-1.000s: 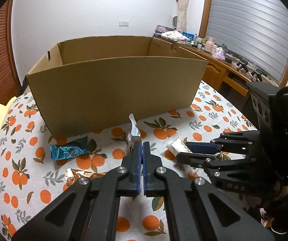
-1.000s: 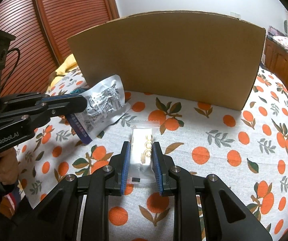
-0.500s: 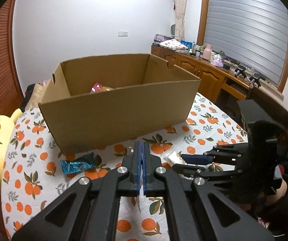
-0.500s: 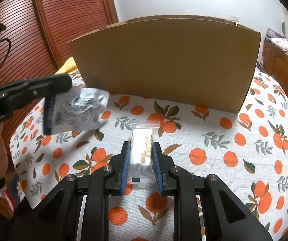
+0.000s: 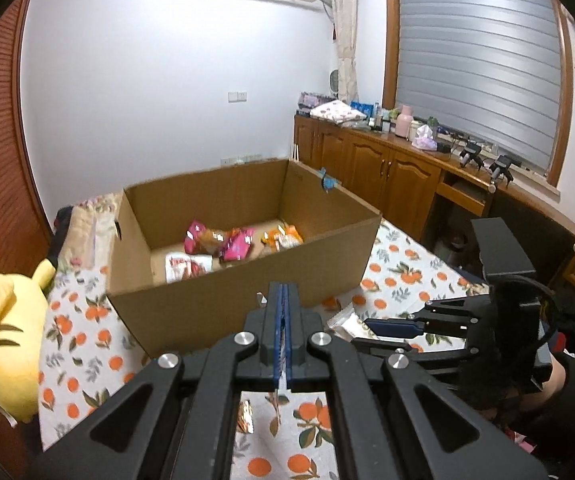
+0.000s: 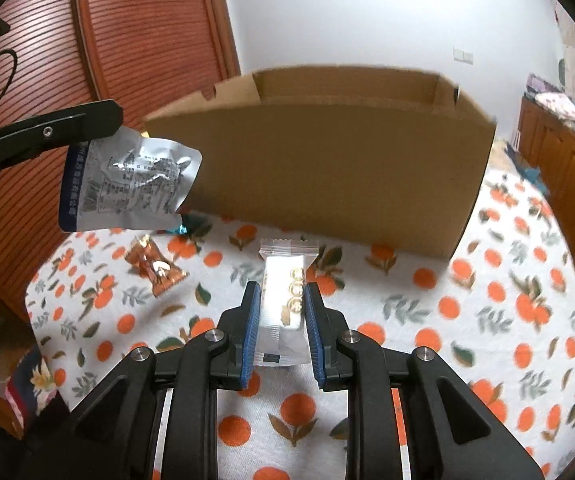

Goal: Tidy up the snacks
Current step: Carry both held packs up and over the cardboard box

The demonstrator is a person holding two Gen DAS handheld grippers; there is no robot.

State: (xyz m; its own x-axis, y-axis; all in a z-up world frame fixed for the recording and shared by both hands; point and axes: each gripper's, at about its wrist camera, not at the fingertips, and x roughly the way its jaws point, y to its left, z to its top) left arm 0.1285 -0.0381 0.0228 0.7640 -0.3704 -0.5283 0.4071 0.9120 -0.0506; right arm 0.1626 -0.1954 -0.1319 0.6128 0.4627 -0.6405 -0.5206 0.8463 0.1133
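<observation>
An open cardboard box (image 5: 247,304) stands on the orange-print tablecloth and holds several snack packets (image 5: 223,244). My left gripper (image 5: 283,304) is shut on a silver packet (image 6: 127,184), held in the air in front of the box's near wall; the packet hangs from its tip in the right wrist view. My right gripper (image 6: 283,304) is shut on a white packet (image 6: 287,292) with gold rings, lifted above the cloth. It shows from the side in the left wrist view (image 5: 391,326).
An orange foil snack (image 6: 155,268) and a blue foil snack (image 6: 183,226) lie on the cloth in front of the box (image 6: 327,168). A yellow plush toy (image 5: 11,328) lies at the table's left. Wooden cabinets (image 5: 387,176) stand behind on the right.
Both grippers have risen. The left one lifted the silver packet up above the box rim, so the box's inside shows. The right one lifted the white packet off the cloth.
</observation>
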